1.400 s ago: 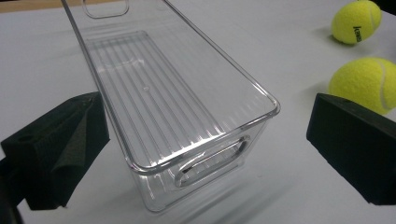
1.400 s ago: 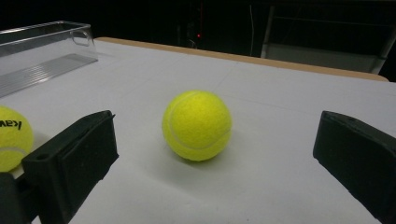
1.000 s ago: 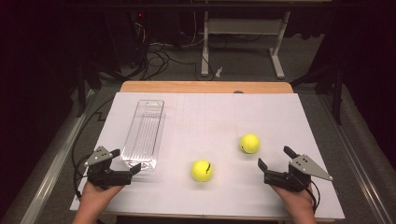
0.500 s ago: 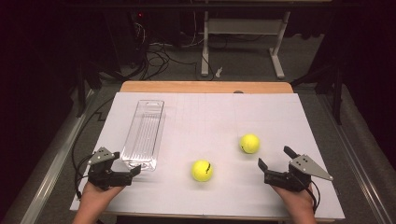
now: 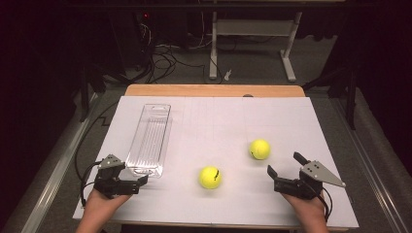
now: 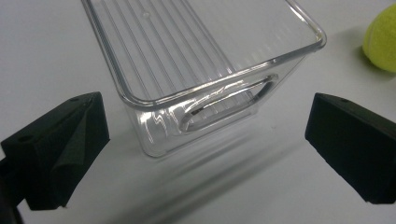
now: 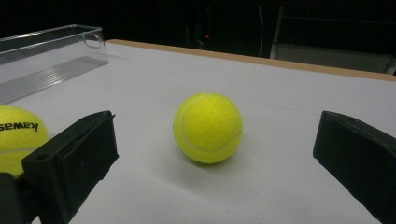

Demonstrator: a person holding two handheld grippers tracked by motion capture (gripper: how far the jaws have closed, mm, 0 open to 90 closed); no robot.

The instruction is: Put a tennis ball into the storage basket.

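two yellow felt tennis balls lie on the white table (image 5: 218, 126), well apart from each other. the nearer yellow tennis ball with black lettering (image 5: 210, 177) sits toward the front middle; the farther yellow tennis ball (image 5: 260, 149) lies to its right and a little further back. in the right gripper view that farther ball (image 7: 208, 127) rests between the spread jaws but touches neither, and the lettered ball (image 7: 18, 135) peeks from behind one jaw.

the right hand-held gripper (image 5: 286, 171) hovers near the table's front right, jaws wide apart. the left hand-held gripper (image 5: 138, 180) is also spread, just in front of the near end of the long clear plastic ribbed tray (image 5: 150, 138). in the left gripper view the tray's end wall with its handle slot (image 6: 224, 105) stands between the jaws; whether a jaw touches it i cannot quite tell, though a gap seems to show.
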